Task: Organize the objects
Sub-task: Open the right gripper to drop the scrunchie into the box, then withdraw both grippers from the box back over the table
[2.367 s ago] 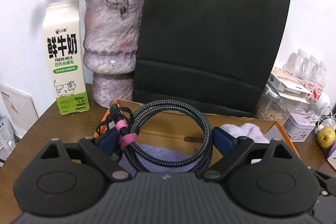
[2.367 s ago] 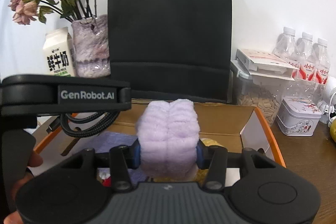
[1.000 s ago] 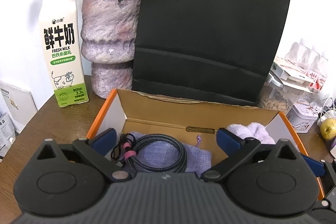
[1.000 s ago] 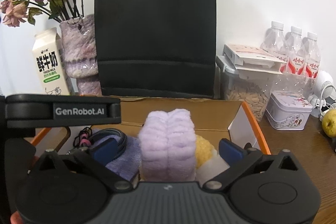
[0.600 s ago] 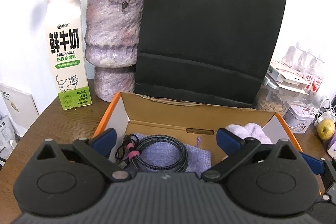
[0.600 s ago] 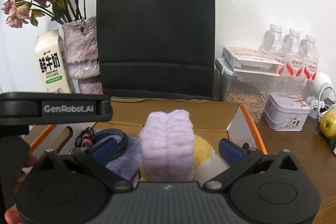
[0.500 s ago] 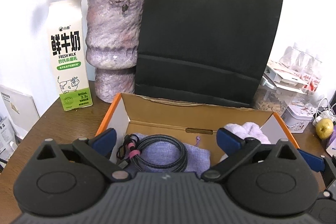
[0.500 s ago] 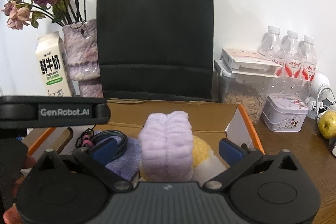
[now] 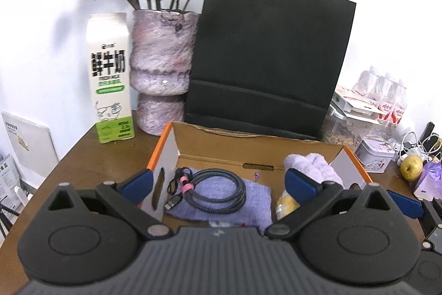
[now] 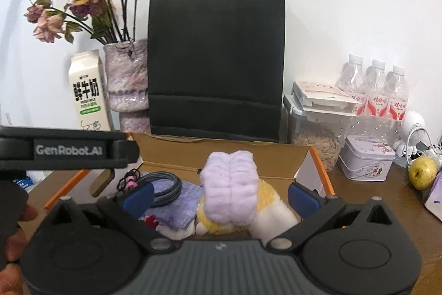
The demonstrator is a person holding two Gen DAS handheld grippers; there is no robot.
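Note:
An open cardboard box (image 9: 276, 148) with orange edges sits on the wooden table. Inside it a coiled braided cable (image 9: 212, 190) with a pink tie lies on a purple cloth pouch (image 9: 257, 201). A fluffy lilac headband (image 10: 230, 184) rests on a yellow and white plush item (image 10: 265, 209) at the box's right side; the headband also shows in the left wrist view (image 9: 317, 170). My left gripper (image 9: 218, 181) is open and empty above the box's near edge. My right gripper (image 10: 221, 194) is open, its fingers apart on either side of the headband without touching it.
A black paper bag (image 9: 265, 60) stands behind the box. A milk carton (image 9: 110, 79) and a purple vase of dried roses (image 9: 163, 60) stand at the back left. Water bottles (image 10: 375, 93), a food jar (image 10: 317, 134), a tin (image 10: 367, 159) and a pear (image 10: 422, 173) are on the right.
Both grippers let go: the cable now lies in the box on the pouch, the headband rests on the plush item. Both grippers have opened, pulled back and risen slightly.

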